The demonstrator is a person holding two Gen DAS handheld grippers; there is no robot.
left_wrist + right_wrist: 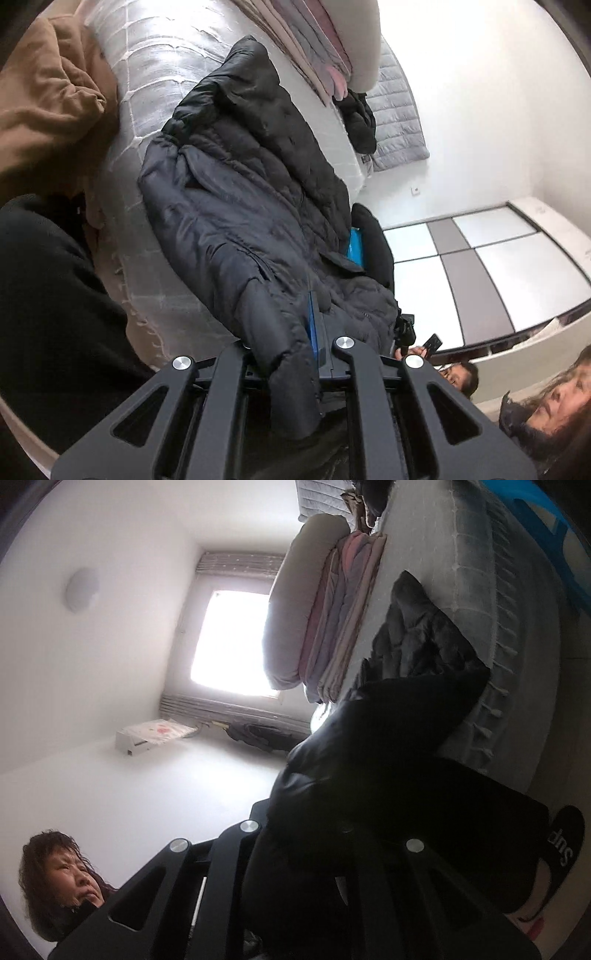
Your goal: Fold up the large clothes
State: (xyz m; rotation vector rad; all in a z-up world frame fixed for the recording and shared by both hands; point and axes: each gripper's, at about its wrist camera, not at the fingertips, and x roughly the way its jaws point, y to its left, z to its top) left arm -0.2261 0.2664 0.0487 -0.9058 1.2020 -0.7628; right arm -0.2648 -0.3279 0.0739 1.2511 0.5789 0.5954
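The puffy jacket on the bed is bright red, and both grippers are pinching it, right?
Not quite. The puffy jacket is black, not red, as the left wrist view shows. The rest holds: it lies on the bed, and the left gripper and right gripper are both shut on its fabric.

**Materials and Surface Finish**

Black jacket (236, 206): quilted synthetic cloth, puffy, with a slight sheen; creased throughout.

Left gripper (295, 354): matt black plastic frame with polished round metal fasteners; a blue, smooth pad lines one of the fingers (313, 328).

Right gripper (295, 834): same matt black plastic with bright metal fasteners.

Bed cover (162, 74): pale grey woven cloth, ribbed in a grid, with a tasselled fringe along the edge.

Brown garment (48, 103): soft, matt cloth, fleece-like.

Folded bedding (343, 616): smooth cloth in pink and grey layers.

Wardrobe (480, 266): flat, smooth panels, white and grey.
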